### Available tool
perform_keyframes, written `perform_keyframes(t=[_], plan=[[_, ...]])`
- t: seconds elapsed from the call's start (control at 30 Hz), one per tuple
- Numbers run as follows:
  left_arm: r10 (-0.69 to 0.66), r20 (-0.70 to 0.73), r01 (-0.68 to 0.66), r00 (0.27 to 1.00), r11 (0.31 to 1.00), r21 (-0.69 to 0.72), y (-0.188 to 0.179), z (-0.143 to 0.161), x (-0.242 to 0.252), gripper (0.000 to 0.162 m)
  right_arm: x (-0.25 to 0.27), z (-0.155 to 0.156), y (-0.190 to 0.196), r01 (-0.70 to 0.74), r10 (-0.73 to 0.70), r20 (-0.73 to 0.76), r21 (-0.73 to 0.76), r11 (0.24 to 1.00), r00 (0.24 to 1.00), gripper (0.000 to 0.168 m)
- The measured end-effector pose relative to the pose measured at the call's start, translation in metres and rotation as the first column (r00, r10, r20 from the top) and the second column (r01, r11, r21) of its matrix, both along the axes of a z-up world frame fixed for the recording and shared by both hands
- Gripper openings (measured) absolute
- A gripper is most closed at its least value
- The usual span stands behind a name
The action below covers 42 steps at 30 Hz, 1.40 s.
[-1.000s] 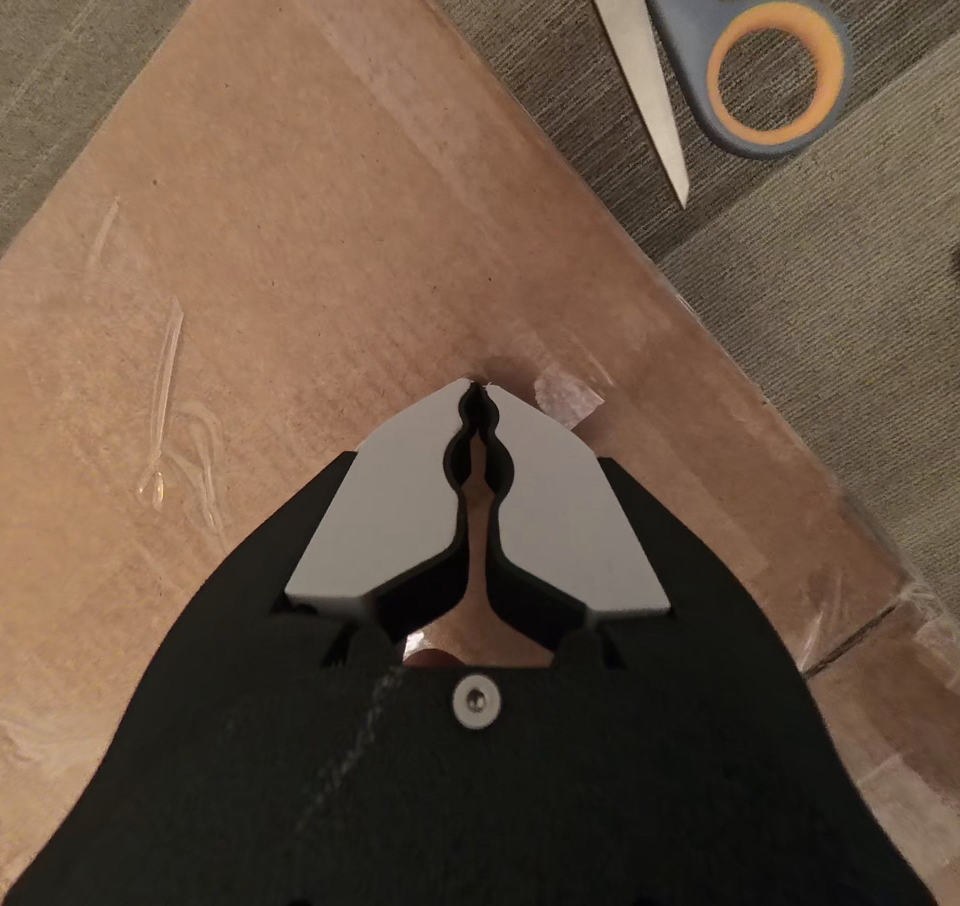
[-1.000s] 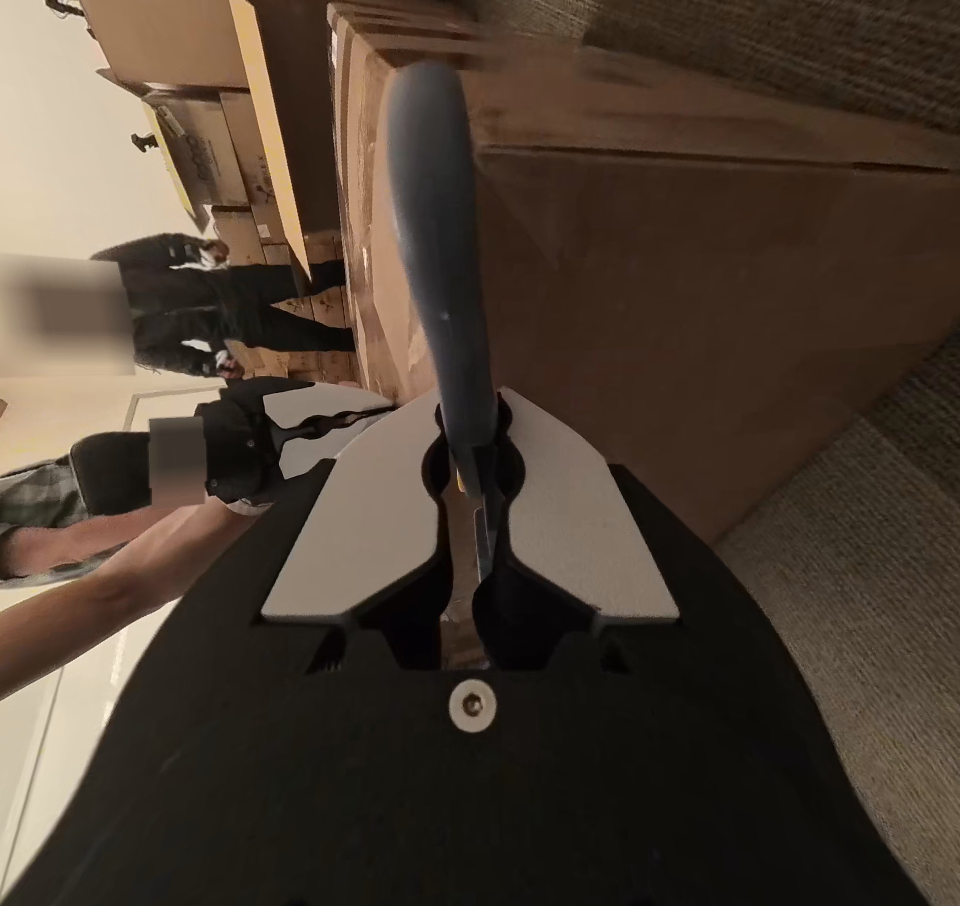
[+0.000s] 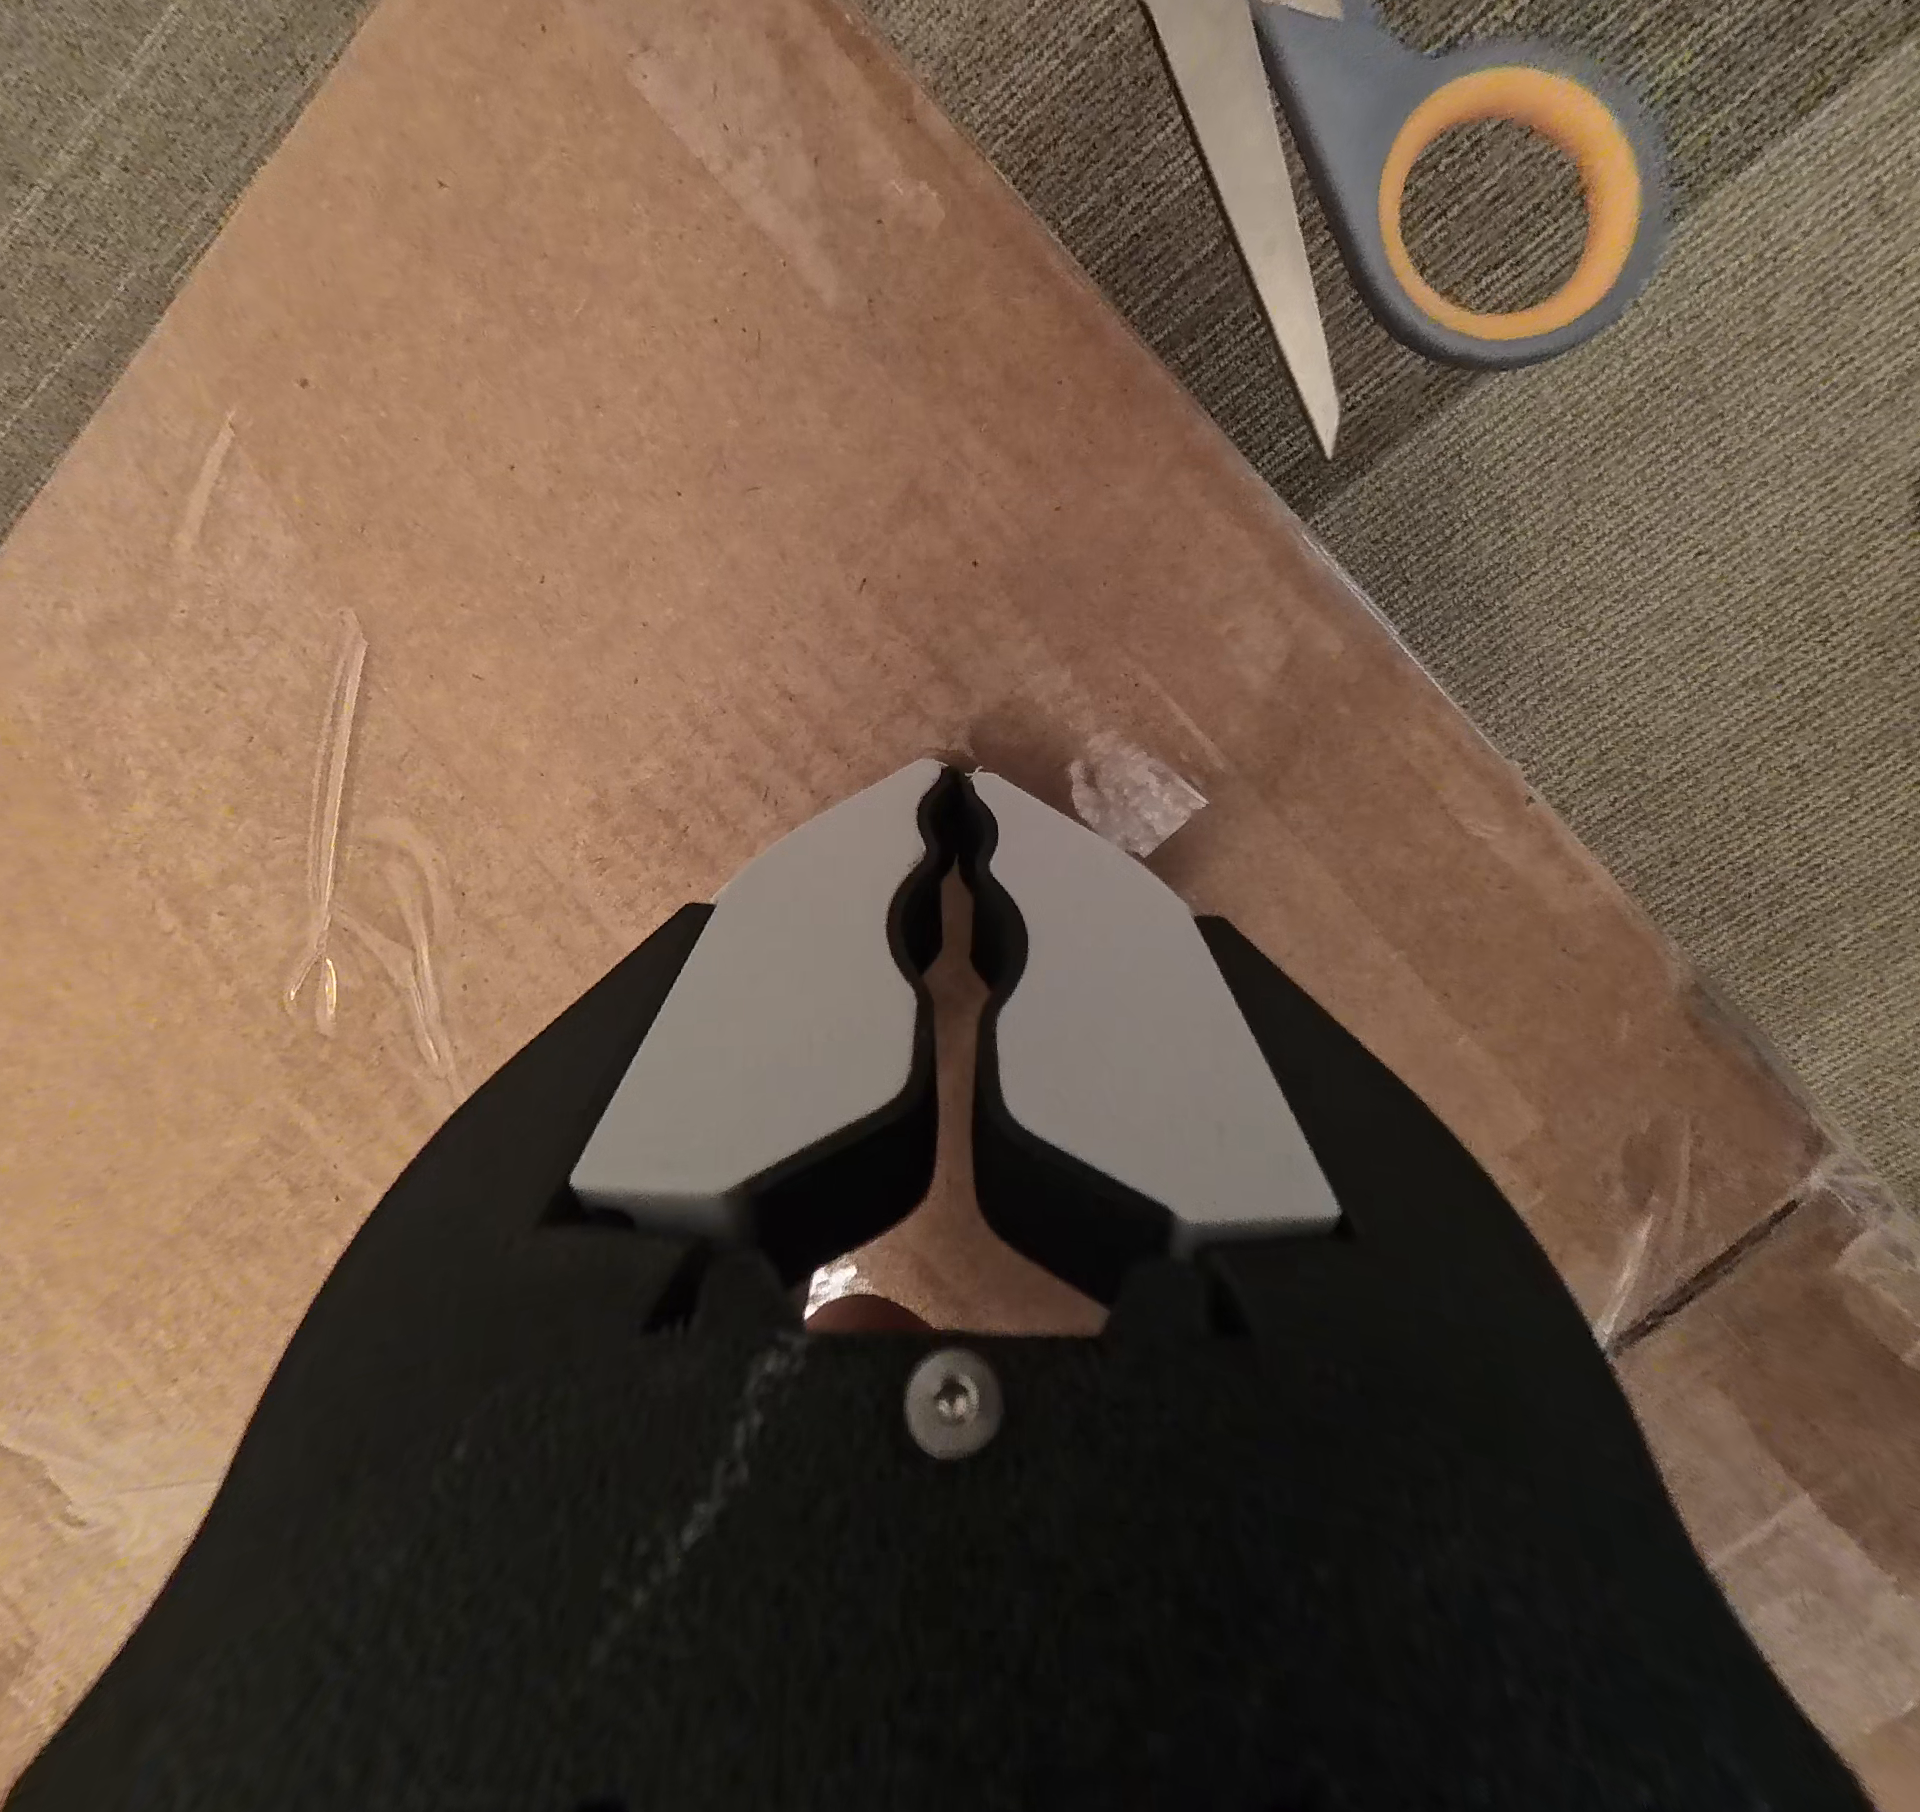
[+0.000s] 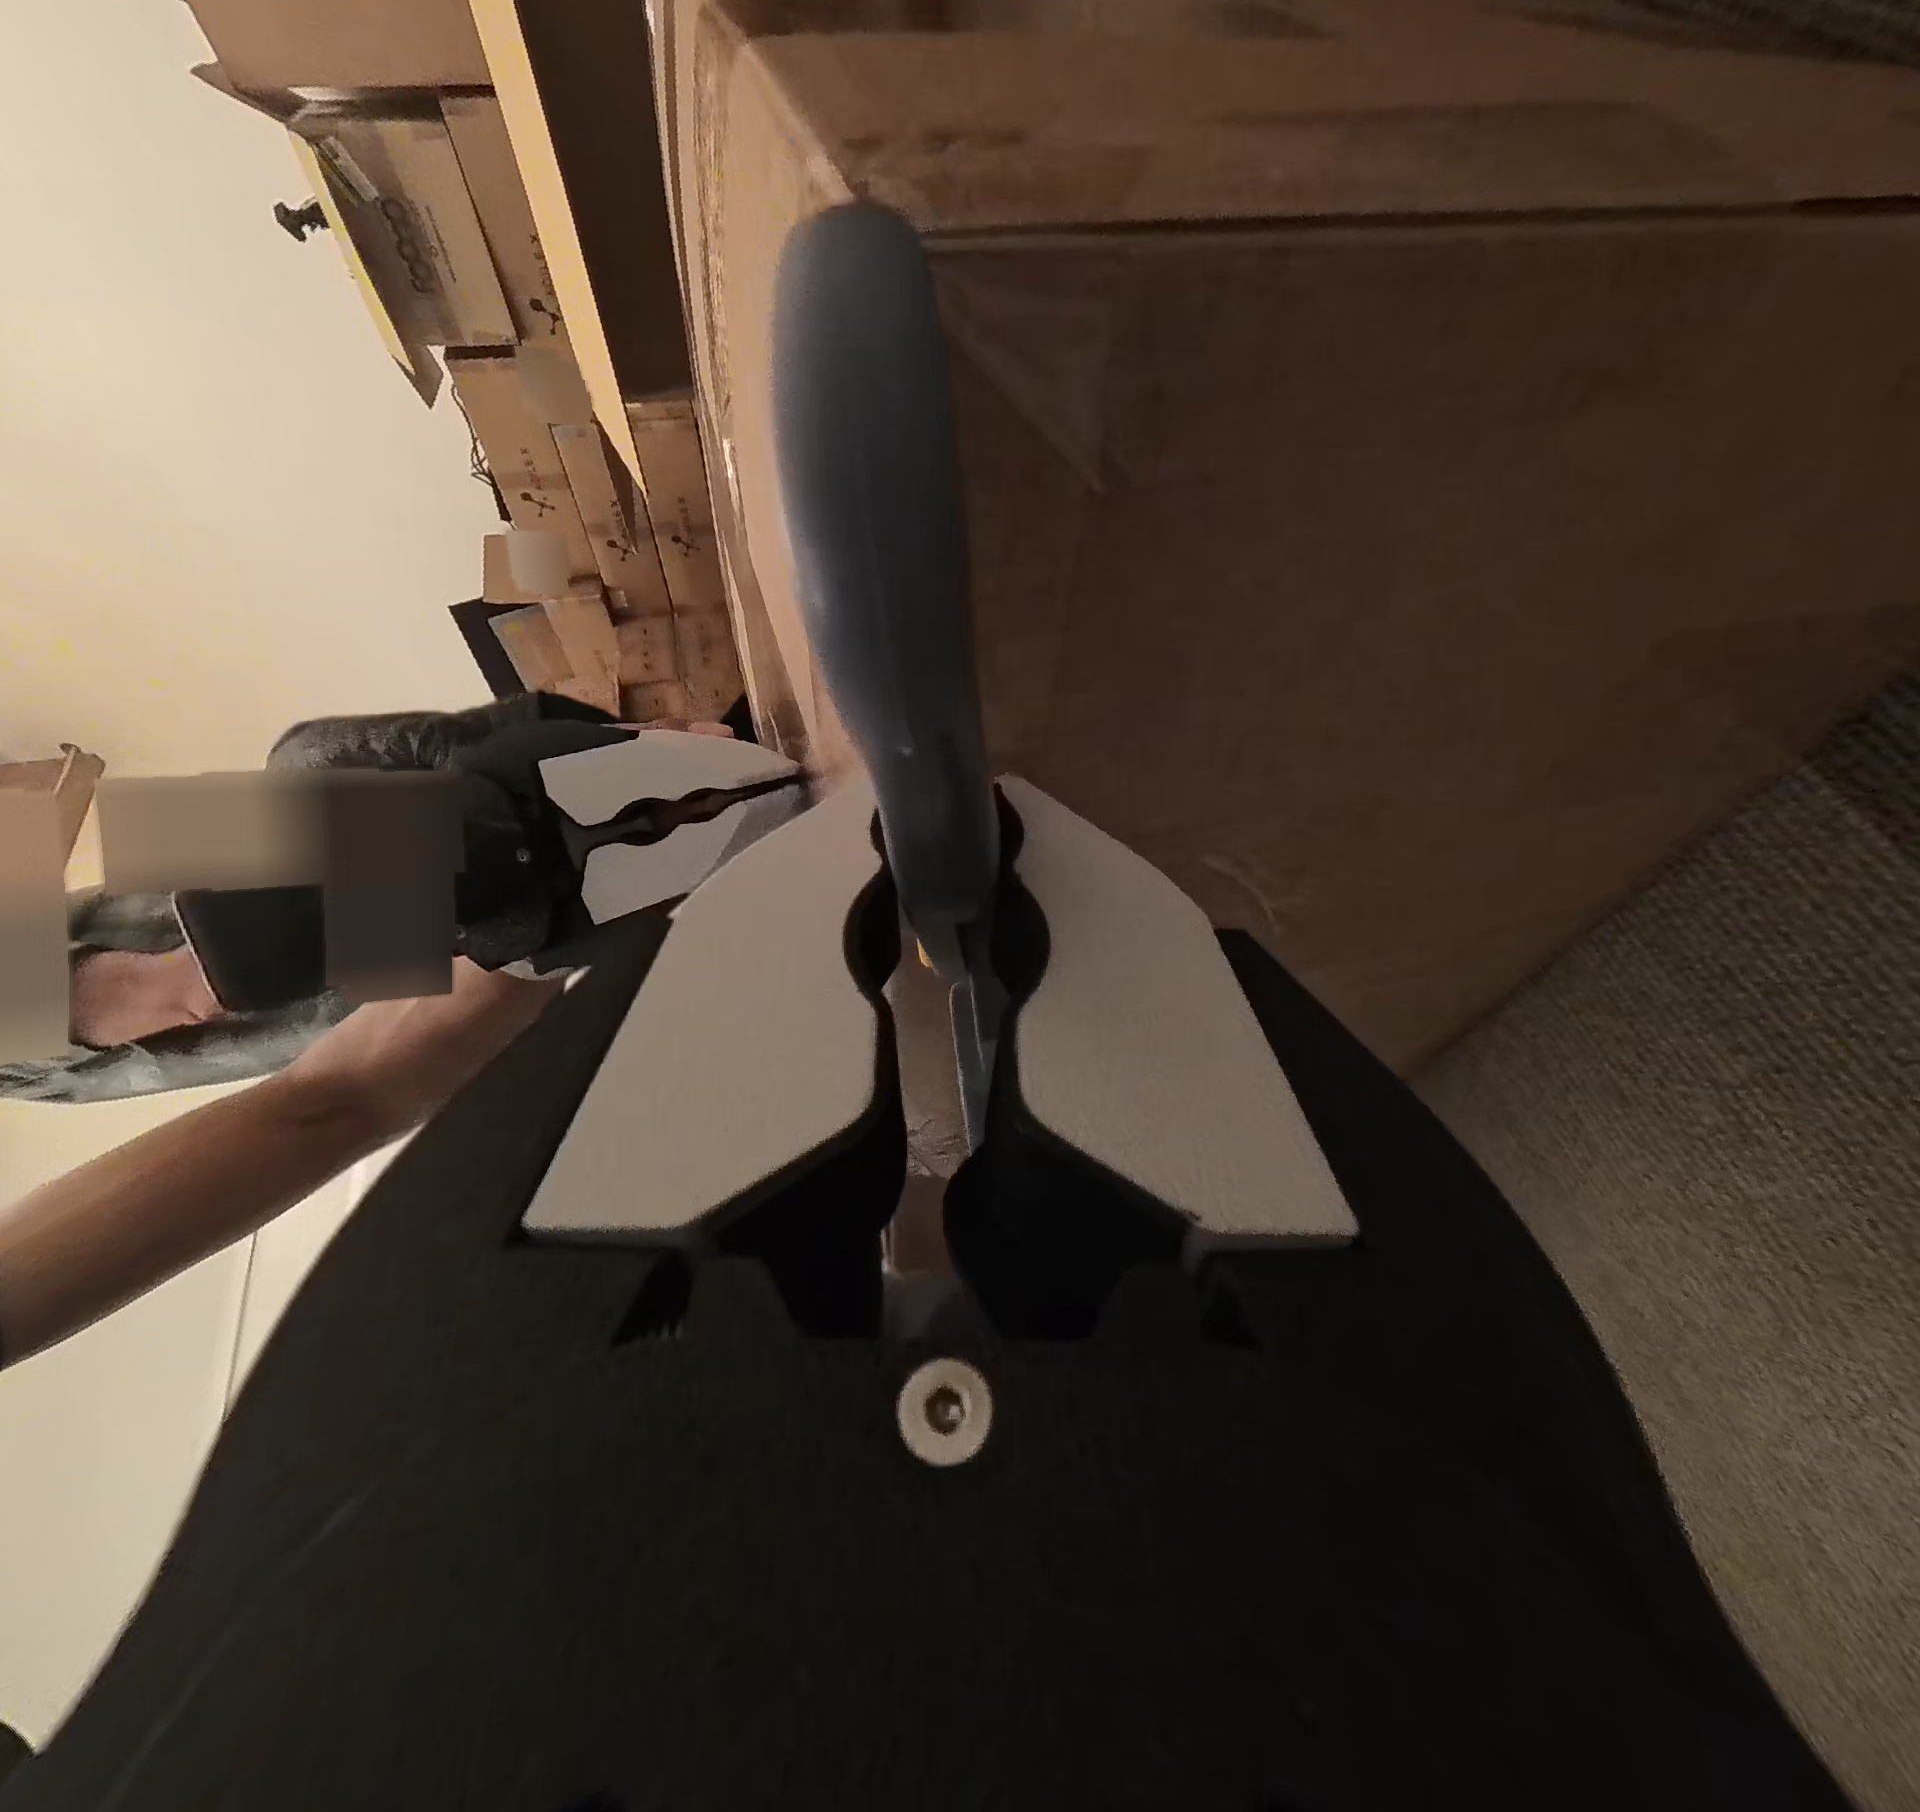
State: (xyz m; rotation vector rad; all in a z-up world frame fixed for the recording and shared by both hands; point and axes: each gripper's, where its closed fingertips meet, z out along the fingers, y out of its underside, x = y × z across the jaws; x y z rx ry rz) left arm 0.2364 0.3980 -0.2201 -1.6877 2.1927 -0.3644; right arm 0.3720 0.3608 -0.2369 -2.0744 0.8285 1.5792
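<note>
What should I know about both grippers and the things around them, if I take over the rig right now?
Left gripper: shut, tips against the top of the cardboard box, beside a scrap of clear tape. Whether it pinches anything cannot be seen.
Right gripper: shut on the scissors, blades apart, held beside the box over the carpet.
Box: its flaps are closed, and clear tape covers the seam near the corner. No cut shows in either view.
</note>
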Motion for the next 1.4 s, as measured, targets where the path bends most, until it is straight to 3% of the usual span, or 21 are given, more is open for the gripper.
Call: perform_keyframes(t=[0.4, 0.67, 1.07, 1.4], plan=[[-0.024, -0.021, 0.025, 0.999, 1.000, 0.003, -0.001, 0.000, 0.001, 0.000, 0.005, 0.001, -0.011, -0.300, 0.294, -0.098, -0.055, 0.952, 0.951, 0.012], [-0.029, -0.038, 0.029, 0.999, 1.000, 0.005, -0.001, 0.000, 0.001, 0.000, -0.004, 0.008, -0.008, -0.222, 0.216, -0.126, -0.035, 0.974, 0.968, 0.012], [-0.027, -0.019, 0.026, 0.999, 0.999, -0.029, -0.001, 0.000, 0.001, 0.000, -0.020, 0.015, -0.021, -0.274, 0.268, -0.106, -0.040, 0.961, 0.957, 0.011], [-0.031, -0.018, 0.030, 0.999, 0.999, -0.037, -0.001, 0.000, 0.001, 0.000, -0.029, 0.006, -0.022, -0.200, 0.196, -0.069, -0.058, 0.978, 0.978, 0.011]])
